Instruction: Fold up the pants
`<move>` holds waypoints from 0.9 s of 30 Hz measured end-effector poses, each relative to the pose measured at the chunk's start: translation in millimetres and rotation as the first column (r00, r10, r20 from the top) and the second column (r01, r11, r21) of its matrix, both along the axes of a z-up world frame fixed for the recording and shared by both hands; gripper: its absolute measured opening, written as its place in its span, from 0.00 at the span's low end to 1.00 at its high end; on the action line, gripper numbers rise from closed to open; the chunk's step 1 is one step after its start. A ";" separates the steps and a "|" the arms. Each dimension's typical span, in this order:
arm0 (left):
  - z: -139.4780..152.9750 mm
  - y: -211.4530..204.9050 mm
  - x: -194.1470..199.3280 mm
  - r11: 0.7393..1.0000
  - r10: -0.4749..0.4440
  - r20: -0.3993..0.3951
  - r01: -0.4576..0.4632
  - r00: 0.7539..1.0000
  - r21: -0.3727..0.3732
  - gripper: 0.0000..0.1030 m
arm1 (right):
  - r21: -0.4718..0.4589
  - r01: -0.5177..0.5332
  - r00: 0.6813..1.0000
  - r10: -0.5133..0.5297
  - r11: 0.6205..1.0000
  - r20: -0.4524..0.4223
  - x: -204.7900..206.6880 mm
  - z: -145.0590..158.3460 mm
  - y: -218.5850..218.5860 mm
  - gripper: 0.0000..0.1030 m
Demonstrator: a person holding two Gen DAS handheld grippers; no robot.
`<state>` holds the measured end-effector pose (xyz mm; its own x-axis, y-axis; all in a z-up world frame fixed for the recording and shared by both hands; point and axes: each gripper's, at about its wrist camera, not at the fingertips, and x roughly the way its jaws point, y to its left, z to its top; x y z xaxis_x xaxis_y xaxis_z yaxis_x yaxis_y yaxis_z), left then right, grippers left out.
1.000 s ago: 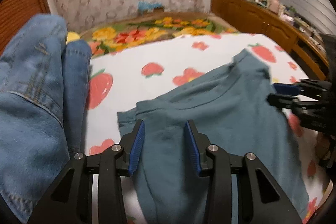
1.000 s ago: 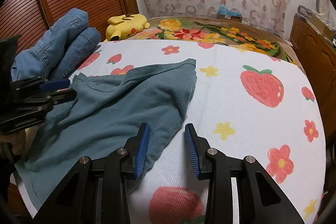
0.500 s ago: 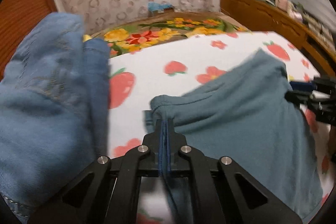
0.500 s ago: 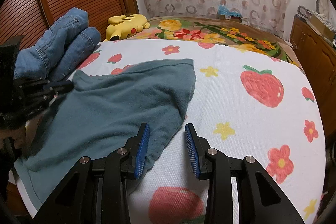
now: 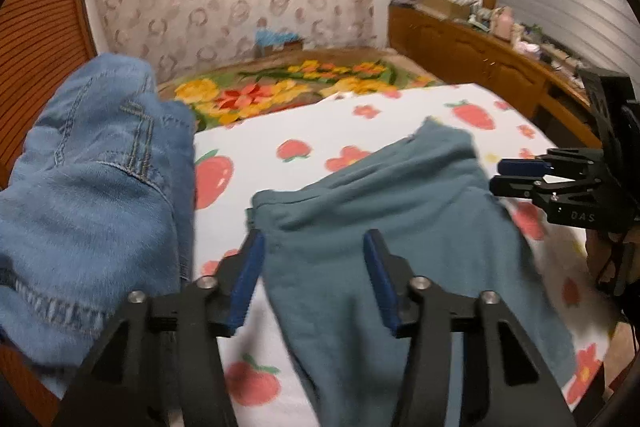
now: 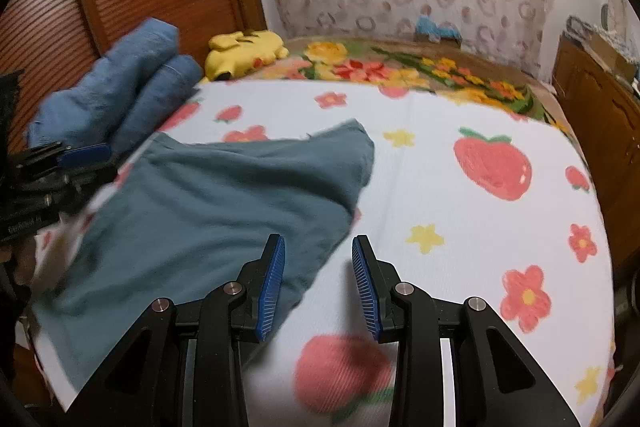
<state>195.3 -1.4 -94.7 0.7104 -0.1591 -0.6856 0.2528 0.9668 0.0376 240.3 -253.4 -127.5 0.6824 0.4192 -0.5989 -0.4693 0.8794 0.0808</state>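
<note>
The teal pants (image 5: 392, 227) lie spread on the strawberry-print bed sheet (image 5: 320, 131); they also show in the right wrist view (image 6: 216, 203). My left gripper (image 5: 314, 275) is open just above the pants' near-left part, holding nothing. It shows at the left edge of the right wrist view (image 6: 76, 163). My right gripper (image 6: 318, 279) is open and empty over the pants' right edge, where cloth meets sheet. It shows at the right of the left wrist view (image 5: 516, 177).
A pile of blue jeans (image 5: 88, 187) lies on the bed's left side, also in the right wrist view (image 6: 124, 87). A yellow plush toy (image 6: 244, 47) sits behind it. A floral blanket (image 6: 400, 67) covers the far end. Wooden cabinets (image 5: 472, 55) line the right.
My left gripper shut on the pants' upper-left corner half a second ago, tugged it, then opened and let go. The pants lie flatter now. The right gripper stayed open and barely moved.
</note>
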 end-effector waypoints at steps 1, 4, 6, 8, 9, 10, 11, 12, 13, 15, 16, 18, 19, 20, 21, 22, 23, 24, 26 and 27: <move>1.8 -2.4 -4.3 1.000 -0.003 0.006 0.003 1.000 0.003 0.59 | 0.000 -0.006 1.000 0.006 1.000 0.015 -8.0 5.1 -0.1 0.35; 8.1 -8.5 -20.0 1.000 -0.004 0.037 0.004 0.999 0.001 0.63 | 0.011 -0.027 0.998 0.026 1.000 0.058 -34.7 20.1 -0.9 0.35; 12.0 -10.0 -30.2 1.000 -0.007 0.063 0.009 0.998 -0.018 0.63 | 0.015 -0.035 0.997 0.034 0.999 0.075 -49.2 25.3 -2.7 0.35; 16.9 -12.3 -42.6 0.999 -0.021 0.079 0.025 0.997 -0.048 0.63 | 0.025 -0.039 0.995 0.037 0.999 0.090 -65.0 28.3 -5.0 0.38; 17.9 -13.6 -47.3 0.998 -0.027 0.081 0.031 0.996 -0.055 0.63 | 0.028 -0.039 0.995 0.036 0.999 0.097 -72.1 29.1 -6.5 0.41; 18.2 -14.7 -50.7 0.998 -0.030 0.083 0.035 0.996 -0.057 0.63 | 0.032 -0.036 0.994 0.033 0.999 0.108 -80.0 30.4 -7.6 0.42; 18.4 -15.5 -53.9 0.998 -0.031 0.086 0.036 0.996 -0.059 0.63 | 0.037 -0.035 0.993 0.030 0.999 0.116 -86.5 31.1 -9.0 0.42; 19.1 -16.7 -57.5 0.998 -0.029 0.089 0.034 0.996 -0.061 0.63 | 0.042 -0.033 0.992 0.027 0.999 0.124 -93.2 31.1 -10.8 0.42; 19.4 -17.4 -60.9 0.997 -0.027 0.089 0.033 0.996 -0.063 0.63 | 0.046 -0.030 0.991 0.023 0.998 0.133 -100.7 32.3 -14.1 0.42; 20.4 -18.8 -67.2 0.997 -0.024 0.091 0.030 0.996 -0.070 0.63 | 0.054 -0.025 0.988 0.016 0.998 0.155 -114.8 33.2 -16.7 0.42; 21.0 -18.8 -70.4 0.997 -0.021 0.095 0.028 0.995 -0.073 0.63 | 0.059 -0.026 0.986 0.016 0.998 0.168 -122.9 34.1 -18.4 0.42; 21.9 -19.3 -76.5 0.997 -0.014 0.103 0.022 0.995 -0.078 0.63 | 0.067 -0.027 0.982 0.014 0.997 0.190 -136.5 35.4 -20.6 0.42; 22.0 -19.0 -79.1 0.996 -0.010 0.103 0.018 0.995 -0.083 0.63 | 0.063 -0.023 0.978 0.010 0.998 0.208 -145.3 37.9 -22.4 0.42; 21.8 -18.8 -81.2 0.996 -0.008 0.102 0.017 0.995 -0.086 0.63 | 0.055 -0.020 0.973 0.007 0.998 0.230 -153.7 40.7 -23.5 0.42; 22.1 -18.7 -84.2 0.996 -0.006 0.101 0.015 0.995 -0.091 0.63 | 0.048 -0.016 0.969 0.003 0.999 0.248 -160.8 42.2 -24.3 0.42; 22.4 -18.4 -87.0 0.995 -0.004 0.104 0.014 0.995 -0.094 0.63 | 0.040 -0.009 0.961 -0.003 0.999 0.276 -170.9 46.1 -26.5 0.42; 23.1 -18.5 -89.9 0.995 -0.002 0.107 0.013 0.994 -0.094 0.63 | 0.035 -0.004 0.955 -0.006 0.999 0.296 -178.0 47.8 -28.0 0.42; 24.2 -18.5 -93.8 0.996 0.001 0.112 0.010 0.994 -0.093 0.63 | 0.036 -0.001 0.950 -0.010 0.999 0.312 -186.7 50.2 -30.6 0.42; 26.1 -17.6 -101.1 0.996 0.004 0.120 0.007 0.993 -0.092 0.63 | 0.048 0.004 0.947 -0.019 0.999 0.322 -199.7 51.3 -35.5 0.42; 27.1 -17.2 -104.6 0.996 0.005 0.123 0.006 0.992 -0.094 0.63 | 0.054 0.006 0.947 -0.023 0.999 0.320 -206.0 51.1 -37.6 0.42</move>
